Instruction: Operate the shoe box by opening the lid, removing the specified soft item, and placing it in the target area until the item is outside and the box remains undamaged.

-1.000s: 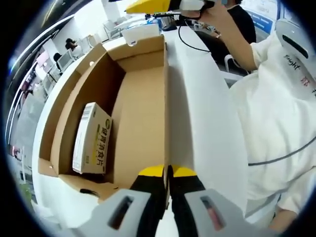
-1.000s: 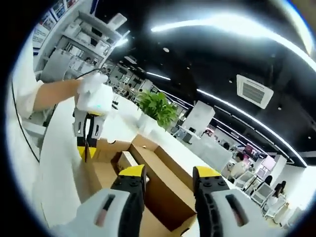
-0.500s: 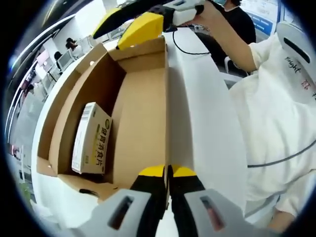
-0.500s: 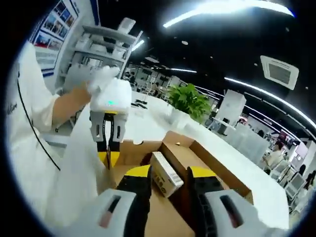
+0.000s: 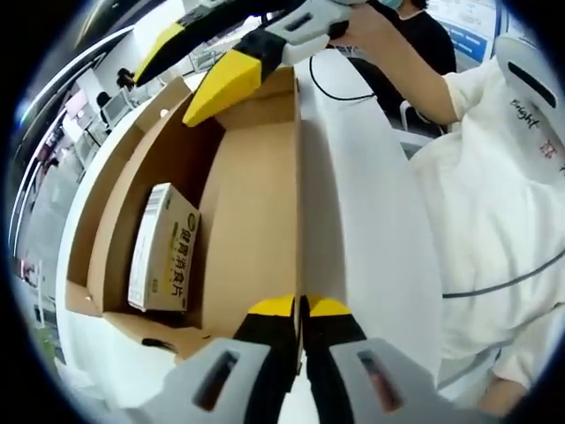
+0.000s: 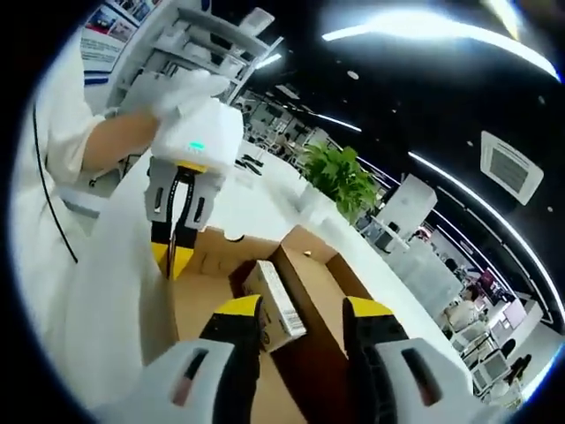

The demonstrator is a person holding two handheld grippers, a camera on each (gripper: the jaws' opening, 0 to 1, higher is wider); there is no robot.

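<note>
Left gripper (image 5: 300, 307): jaws pinched on the shoe box (image 5: 252, 221) wall.
Right gripper (image 6: 300, 309): spread, angled down over the small carton (image 6: 275, 305).

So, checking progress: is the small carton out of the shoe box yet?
No, still inside. The small carton leans against a wall of the open shoe box.

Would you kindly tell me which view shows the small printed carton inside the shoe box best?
The left gripper view: the small printed carton lies unobstructed, label facing the camera. In the right gripper view it appears smaller, partly behind the right hand-held gripper.
</note>
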